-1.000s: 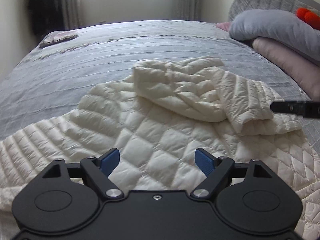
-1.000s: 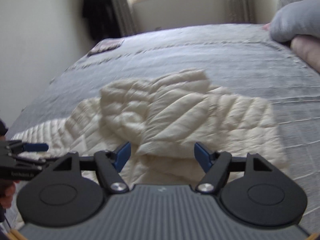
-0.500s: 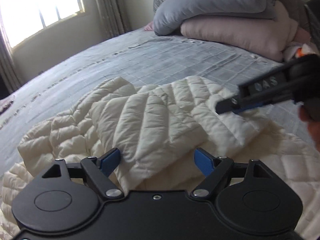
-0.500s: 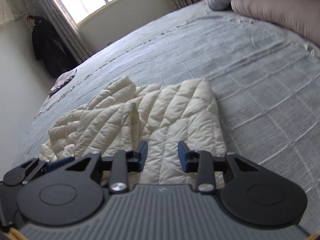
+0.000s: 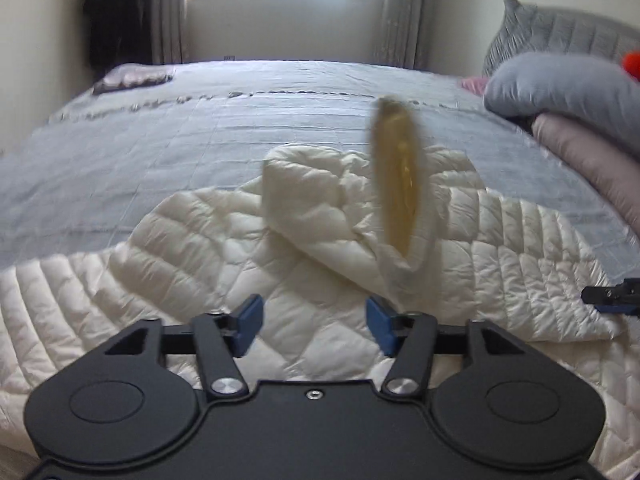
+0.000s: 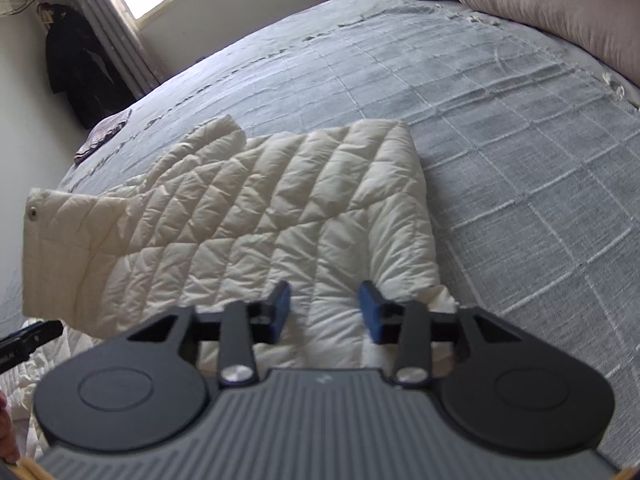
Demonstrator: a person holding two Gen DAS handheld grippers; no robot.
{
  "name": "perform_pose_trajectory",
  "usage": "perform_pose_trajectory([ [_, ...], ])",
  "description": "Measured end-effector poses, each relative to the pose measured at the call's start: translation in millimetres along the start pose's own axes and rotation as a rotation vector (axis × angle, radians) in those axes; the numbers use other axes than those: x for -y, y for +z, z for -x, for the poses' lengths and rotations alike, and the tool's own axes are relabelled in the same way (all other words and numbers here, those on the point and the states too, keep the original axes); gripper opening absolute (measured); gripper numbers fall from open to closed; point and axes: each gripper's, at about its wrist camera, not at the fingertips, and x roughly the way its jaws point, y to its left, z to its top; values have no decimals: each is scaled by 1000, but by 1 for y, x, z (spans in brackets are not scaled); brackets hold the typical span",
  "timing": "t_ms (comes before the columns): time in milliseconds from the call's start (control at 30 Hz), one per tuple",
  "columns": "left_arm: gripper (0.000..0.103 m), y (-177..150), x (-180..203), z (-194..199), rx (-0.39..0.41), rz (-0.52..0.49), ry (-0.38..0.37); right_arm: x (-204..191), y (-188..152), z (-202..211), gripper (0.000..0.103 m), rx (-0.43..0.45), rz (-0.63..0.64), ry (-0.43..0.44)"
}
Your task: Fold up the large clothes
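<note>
A cream quilted puffer jacket [image 5: 224,256] lies spread on the grey bed, with one sleeve folded across its middle [image 5: 320,216]. My left gripper [image 5: 314,322] is open and empty, low over the jacket's near part. A blurred yellowish streak [image 5: 398,180] stands in front of the folded sleeve. My right gripper [image 6: 324,312] is open, its blue pads either side of the folded jacket panel [image 6: 256,208], low over the fabric. The right gripper's tip shows at the left wrist view's right edge [image 5: 612,294]. The left gripper's tip shows at the right wrist view's left edge [image 6: 28,340].
The grey checked bedspread [image 5: 200,132] stretches to the far wall and window. Stacked grey and pink pillows [image 5: 572,116] lie at the right, also in the right wrist view [image 6: 552,4]. A small folded cloth [image 5: 132,78] lies at the bed's far left. A dark garment [image 6: 80,68] hangs by the curtain.
The left gripper has swung back to face the window, low over the jacket. The right gripper's jaws have widened over the folded panel. A blurred yellowish streak has appeared in the left view.
</note>
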Motion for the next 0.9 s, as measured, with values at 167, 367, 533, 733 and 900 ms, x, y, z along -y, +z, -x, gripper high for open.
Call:
perform_pose_trajectory([
  [167, 79, 3, -23, -8, 23, 138, -157, -11, 1, 14, 73, 49, 39, 24],
  [367, 57, 9, -16, -58, -28, 219, -97, -14, 1, 15, 73, 77, 62, 6],
  [533, 9, 4, -10, -26, 90, 228, -73, -17, 2, 20, 65, 147, 93, -24],
  [733, 9, -18, -15, -16, 5, 247, 29, -15, 0, 1, 46, 117, 79, -70],
  [900, 14, -26, -11, -34, -46, 165, 55, -19, -11, -31, 41, 30, 170, -158],
])
